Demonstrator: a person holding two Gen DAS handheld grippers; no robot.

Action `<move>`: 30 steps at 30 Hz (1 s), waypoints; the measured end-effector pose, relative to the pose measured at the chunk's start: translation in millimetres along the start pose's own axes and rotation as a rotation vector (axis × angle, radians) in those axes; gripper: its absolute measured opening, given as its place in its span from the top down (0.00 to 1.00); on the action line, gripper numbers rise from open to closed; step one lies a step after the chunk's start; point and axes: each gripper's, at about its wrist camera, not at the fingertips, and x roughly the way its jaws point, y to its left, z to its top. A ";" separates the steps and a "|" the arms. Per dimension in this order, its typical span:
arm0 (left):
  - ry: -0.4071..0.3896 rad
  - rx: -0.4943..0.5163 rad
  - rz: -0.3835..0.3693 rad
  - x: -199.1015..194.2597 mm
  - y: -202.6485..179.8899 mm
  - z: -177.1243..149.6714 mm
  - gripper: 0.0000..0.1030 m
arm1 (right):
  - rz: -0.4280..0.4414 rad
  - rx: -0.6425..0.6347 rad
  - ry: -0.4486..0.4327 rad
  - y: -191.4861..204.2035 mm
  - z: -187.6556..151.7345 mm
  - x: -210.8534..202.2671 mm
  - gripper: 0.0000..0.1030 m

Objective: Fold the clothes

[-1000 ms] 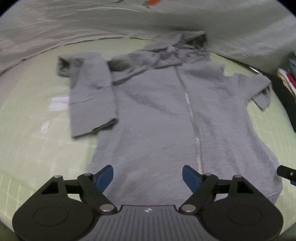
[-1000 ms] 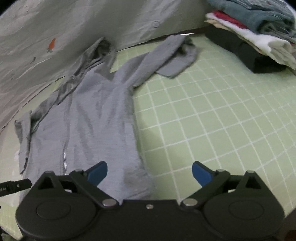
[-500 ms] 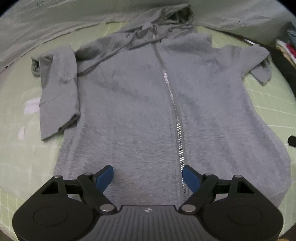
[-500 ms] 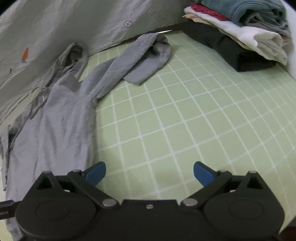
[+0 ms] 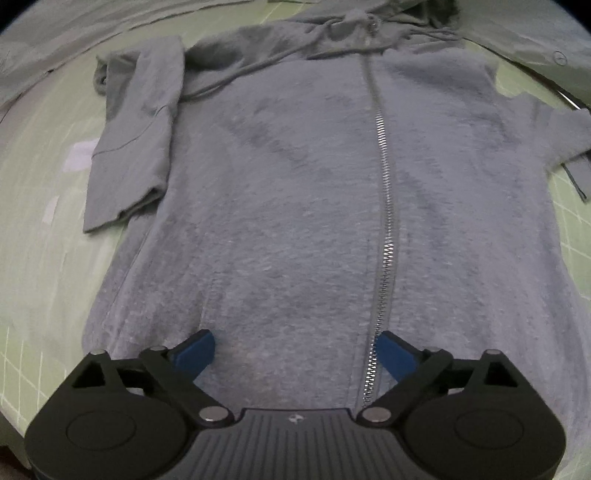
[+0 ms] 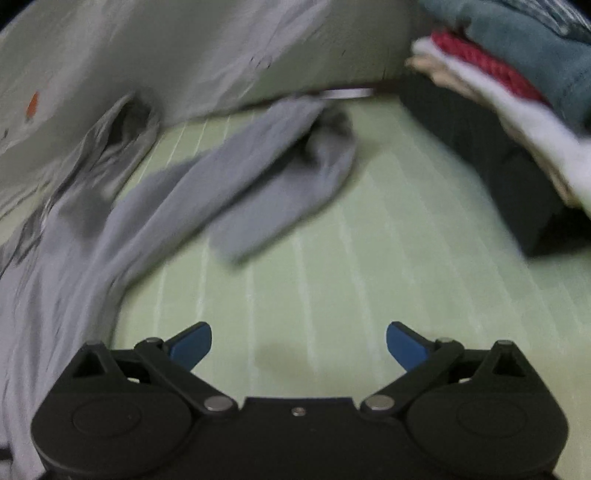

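Hoodie front and centre: a grey zip-up hooded sweatshirt (image 5: 295, 184) in soft knit lies face up and flat on the pale green gridded cutting mat (image 6: 332, 277), silver zipper (image 5: 384, 206) closed and running down the chest, hood (image 5: 388, 14) bunched at the far end against a crumpled grey sheet (image 6: 184, 48). 1 sleeve (image 5: 129, 140) is already doubled back on itself along the garment's side in the left wrist view; whether that counts as a deliberate fold, hard to say. The other sleeve (image 6: 258, 177) sprawls out across the mat in the right wrist view, blurred, its cuff end rumpled. So the body is spread and smoothed, but no fold across the torso shows yet; by my reading the job is in its early part, with sleeves to bring in and the body to fold over.

Left gripper (image 5: 295, 349) hangs low over the hem area, blue fingertips (image 5: 194, 350) spread wide, nothing between them, the zipper's bottom just inside the far finger. Right gripper (image 6: 297, 347) sits over bare mat beside the hoodie's edge, fingers equally wide apart and holding nothing, aimed toward that loose sleeve.

Off to the right, well apart from the hoodie, a stack of folded clothes (image 6: 517, 92) waits: black at the bottom, white, red and teal above. Those look finished.
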 end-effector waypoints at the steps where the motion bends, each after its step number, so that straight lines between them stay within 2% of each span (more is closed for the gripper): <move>1: 0.003 -0.003 0.012 0.7 -0.3 0.0 0.01 | -0.002 -0.003 -0.020 -3.9 8.2 6.4 0.07; 2: 0.004 -0.007 0.025 1.3 -0.6 -0.1 0.00 | -0.004 -0.002 -0.035 -7.4 16.1 12.5 0.09; 7: 0.023 -0.025 0.039 2.1 -1.3 0.5 0.00 | 0.045 0.053 -0.061 -17.7 46.5 42.3 0.31; 12: 0.037 -0.023 0.051 2.5 -2.6 1.7 0.00 | 0.049 0.023 -0.070 -6.5 60.1 60.7 0.44; 14: 0.039 -0.019 0.055 2.5 -3.0 1.4 0.00 | 0.032 -0.003 -0.072 -1.5 63.1 63.8 0.65; 15: 0.038 -0.016 0.056 2.5 -3.1 1.0 0.00 | 0.035 -0.008 -0.073 -1.2 63.3 63.6 0.78; 17: 0.038 -0.009 0.056 2.7 -2.8 0.5 0.00 | 0.029 -0.030 -0.083 0.2 62.7 61.7 0.85; 19: 0.036 -0.001 0.057 2.1 -1.9 0.6 0.00 | -0.023 -0.094 -0.120 3.0 58.6 53.0 0.91; 21: 0.033 0.008 0.058 1.4 -1.1 0.8 0.00 | -0.113 -0.156 -0.175 2.9 54.0 36.1 0.93; 26: 0.026 0.028 0.062 -0.2 0.9 1.2 0.00 | -0.435 -0.392 -0.360 -6.5 22.6 -40.8 0.94; 28: 0.024 0.037 0.063 -0.9 1.8 1.4 0.00 | -0.520 -0.444 -0.350 -18.3 0.2 -65.1 0.94; 30: 0.020 0.027 0.051 -1.2 4.1 1.0 0.00 | -0.561 -0.485 -0.262 -31.2 -24.0 -71.5 0.93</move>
